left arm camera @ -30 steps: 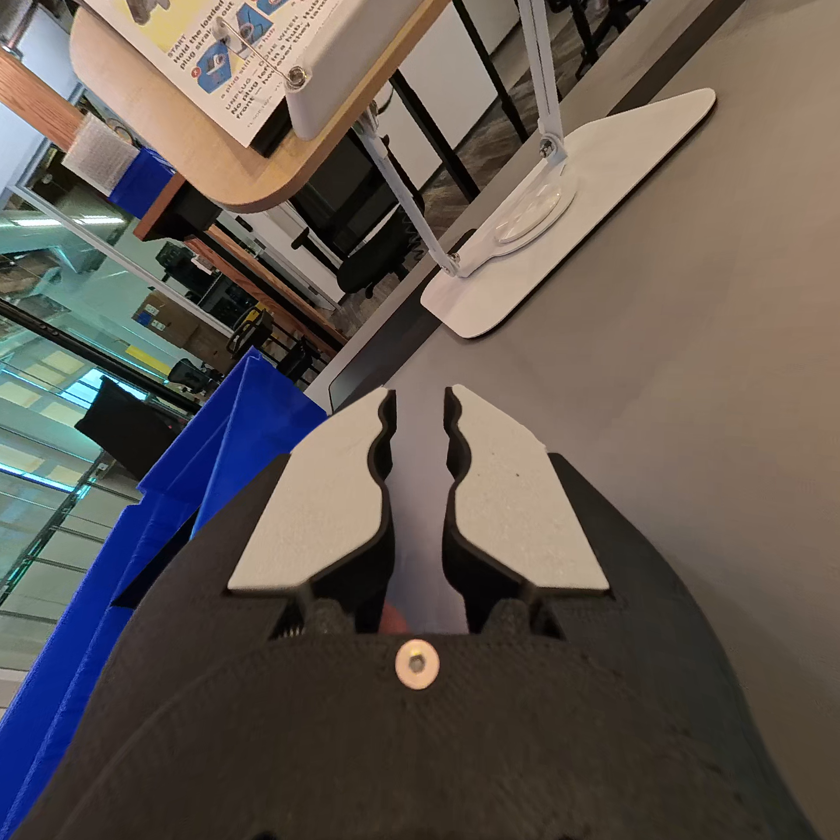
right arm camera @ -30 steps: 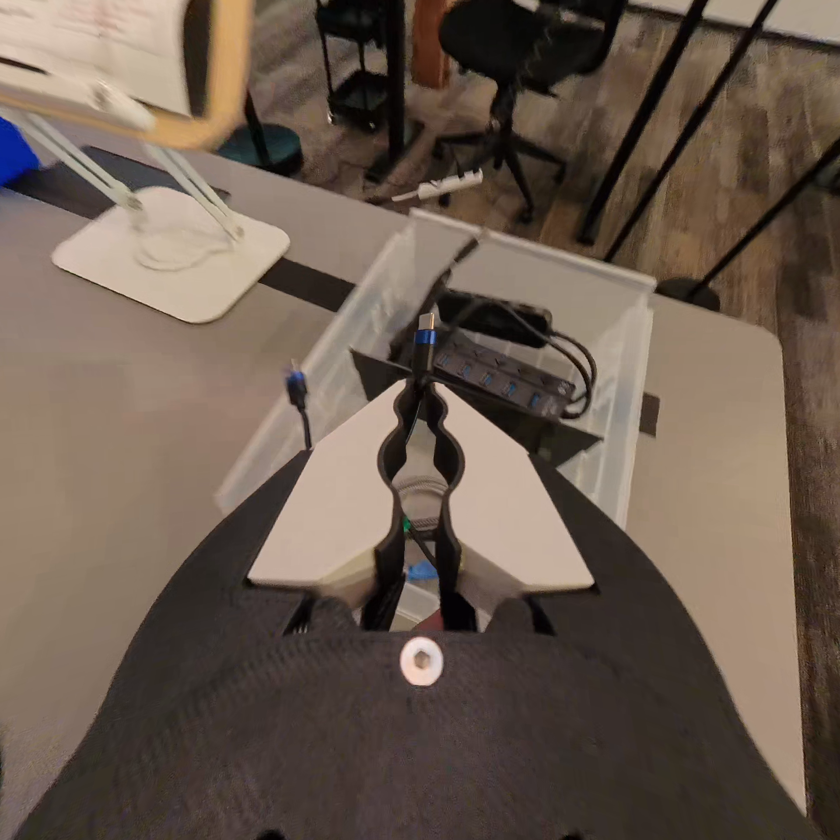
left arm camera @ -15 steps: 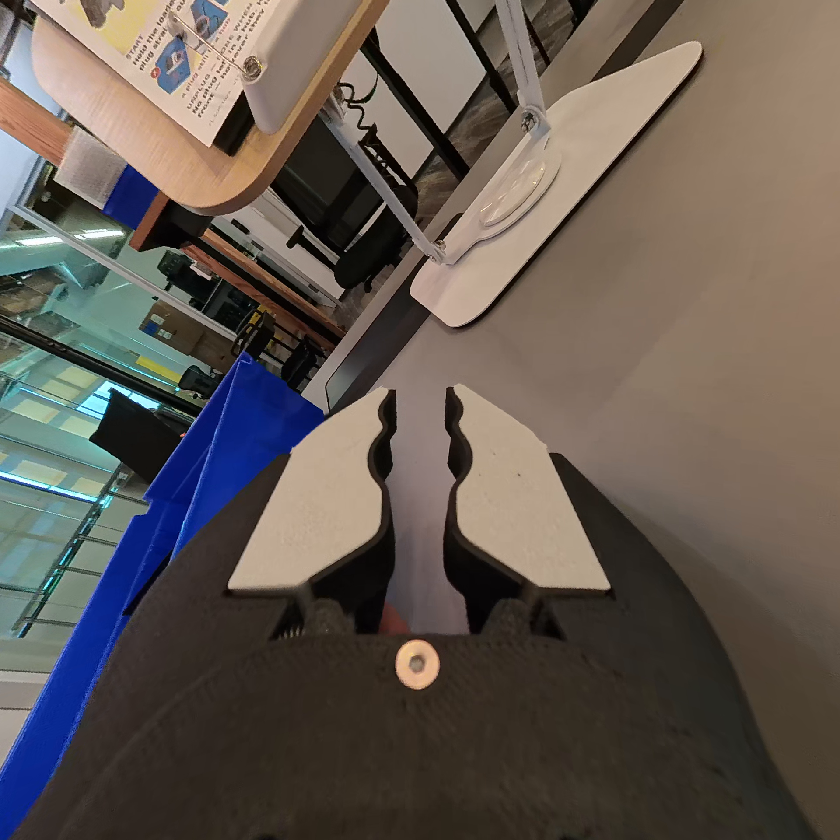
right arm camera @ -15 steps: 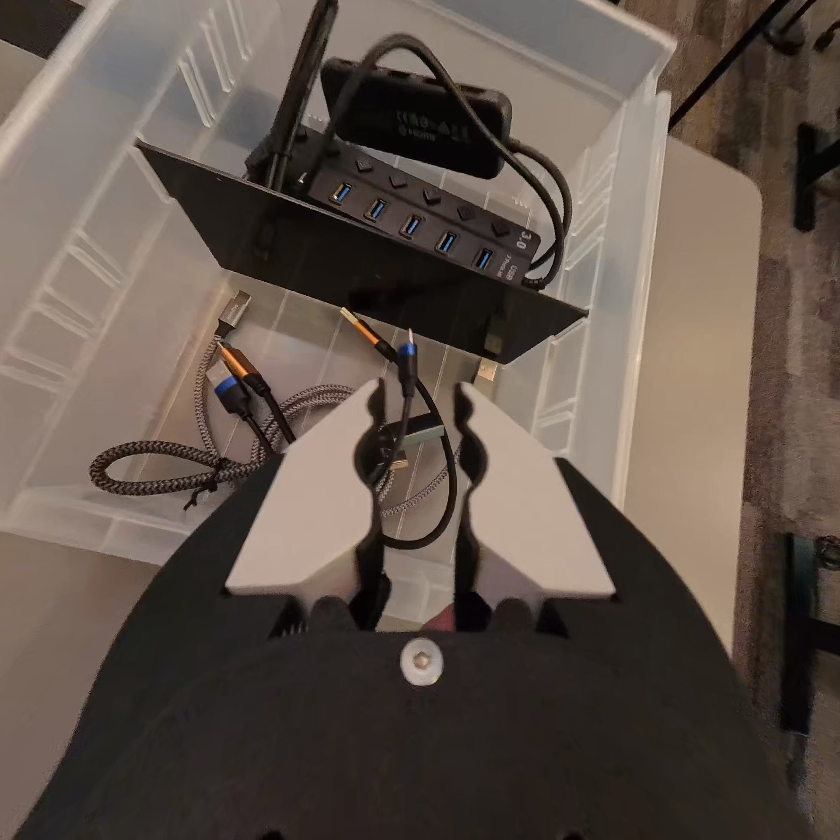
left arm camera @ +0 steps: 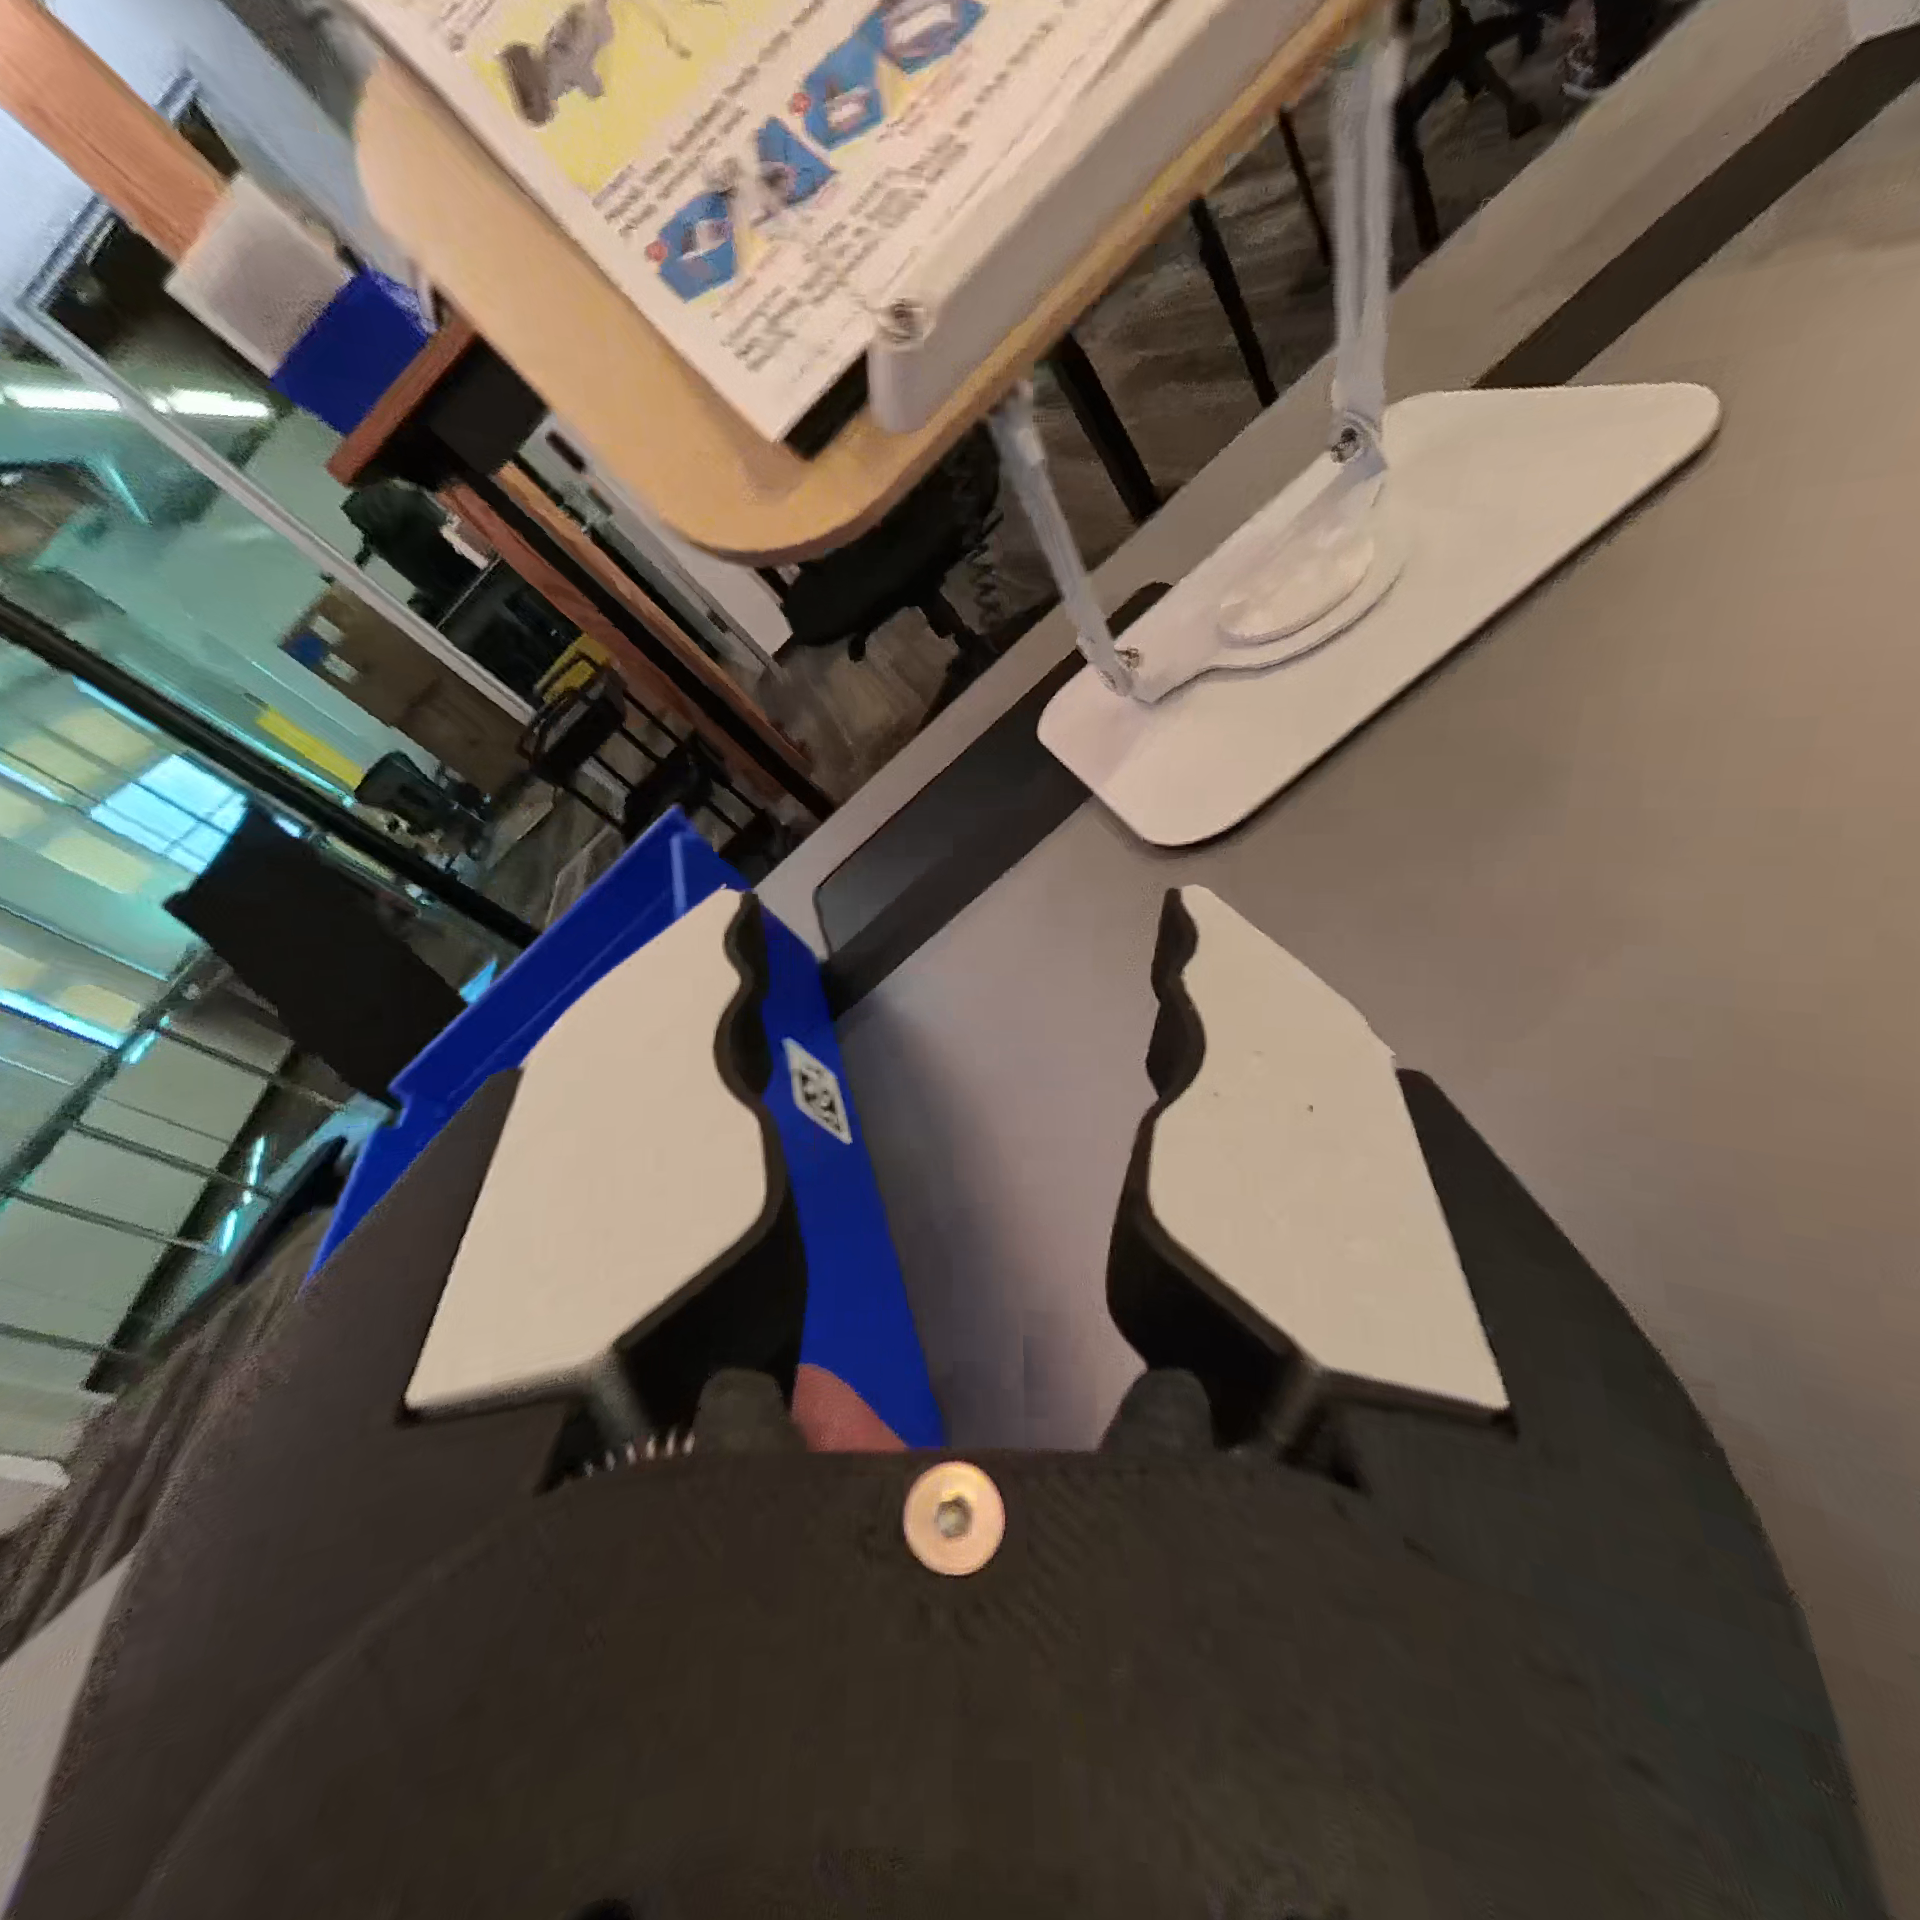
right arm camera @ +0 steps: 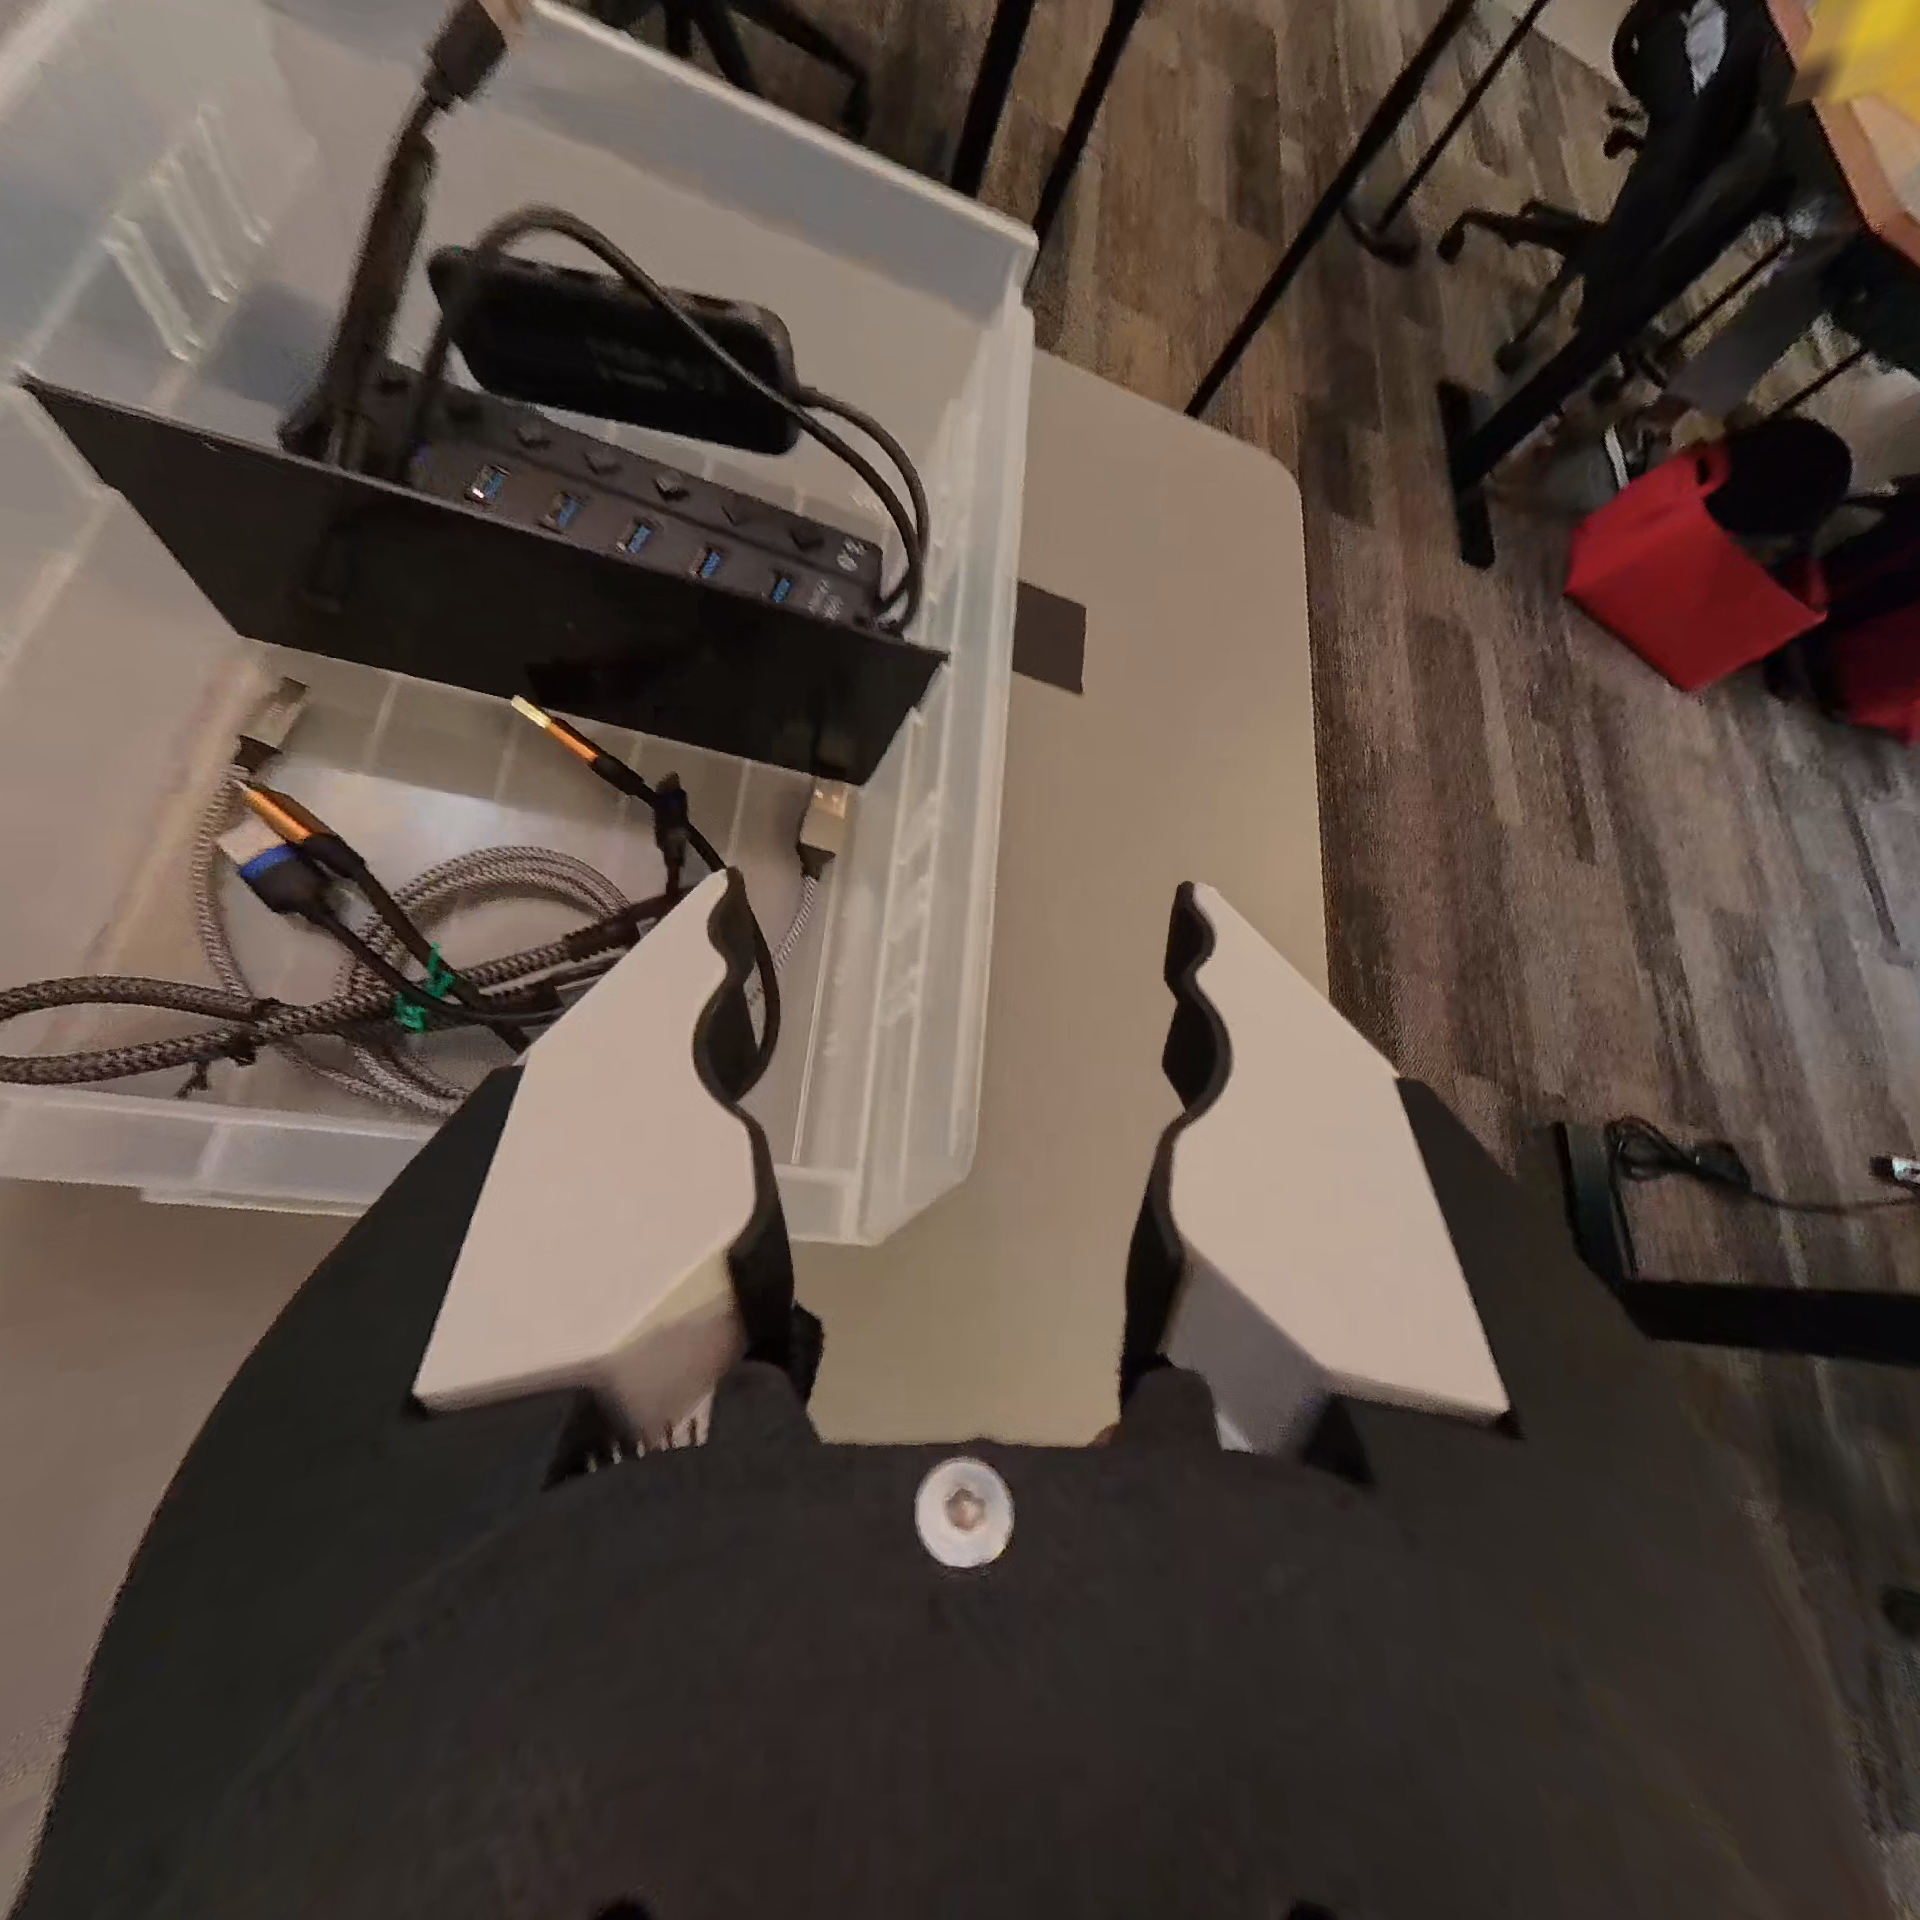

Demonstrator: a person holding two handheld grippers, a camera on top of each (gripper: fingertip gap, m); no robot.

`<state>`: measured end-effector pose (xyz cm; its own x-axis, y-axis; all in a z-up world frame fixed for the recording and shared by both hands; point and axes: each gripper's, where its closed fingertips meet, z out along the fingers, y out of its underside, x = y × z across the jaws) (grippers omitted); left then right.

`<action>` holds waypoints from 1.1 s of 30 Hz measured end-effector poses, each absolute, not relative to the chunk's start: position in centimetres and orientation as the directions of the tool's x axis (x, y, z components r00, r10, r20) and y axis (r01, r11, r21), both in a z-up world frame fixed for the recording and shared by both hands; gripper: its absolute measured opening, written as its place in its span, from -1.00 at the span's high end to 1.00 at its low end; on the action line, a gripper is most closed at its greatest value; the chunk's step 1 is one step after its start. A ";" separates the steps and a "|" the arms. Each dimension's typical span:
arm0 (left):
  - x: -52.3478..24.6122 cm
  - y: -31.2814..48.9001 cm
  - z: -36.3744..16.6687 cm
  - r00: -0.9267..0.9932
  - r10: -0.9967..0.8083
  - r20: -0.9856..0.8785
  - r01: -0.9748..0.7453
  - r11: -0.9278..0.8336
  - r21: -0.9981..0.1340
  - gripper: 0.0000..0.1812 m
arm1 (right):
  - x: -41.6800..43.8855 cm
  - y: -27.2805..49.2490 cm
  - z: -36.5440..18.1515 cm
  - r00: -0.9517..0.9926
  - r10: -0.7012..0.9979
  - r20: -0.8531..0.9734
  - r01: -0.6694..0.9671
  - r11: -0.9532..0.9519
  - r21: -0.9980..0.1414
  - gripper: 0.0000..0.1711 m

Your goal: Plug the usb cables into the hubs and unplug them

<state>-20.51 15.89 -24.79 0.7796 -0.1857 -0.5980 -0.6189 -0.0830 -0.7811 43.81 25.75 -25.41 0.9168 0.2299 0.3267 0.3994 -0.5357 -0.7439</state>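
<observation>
Grey table (right arm camera: pixel 1143 727) with clear bin (right arm camera: pixel 935 935), white stand base (left arm camera: pixel 1455 582), seemingly blue bin (left arm camera: pixel 831 1195).

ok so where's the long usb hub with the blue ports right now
In the right wrist view, the long hub sits upper left inside the clear bin, behind the black divider and in front of a second black hub; the loose cables lie on the divider's near side.

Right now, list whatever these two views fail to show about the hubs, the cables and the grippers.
- Long hub: blur in the right wrist view hides whether its ports are empty.
- Second hub: its ports face away.
- Braided cables: cut off by the left edge, partly behind the right gripper.
- Clear bin: absent from the left wrist view, so the left gripper cannot be placed relative to it.
</observation>
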 end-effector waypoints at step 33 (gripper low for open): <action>-51.8 14.2 -25.4 0.948 0.316 -0.042 0.054 -0.289 -0.956 0.58 | 44.1 27.1 -31.1 0.969 0.226 0.097 0.210 -0.557 -0.804 0.80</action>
<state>-51.83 14.19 -25.37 0.9478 0.3161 -0.0422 0.0538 -0.2889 -0.9558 44.08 27.09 -31.10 0.9693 0.2261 0.0965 0.2099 -0.5566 -0.8038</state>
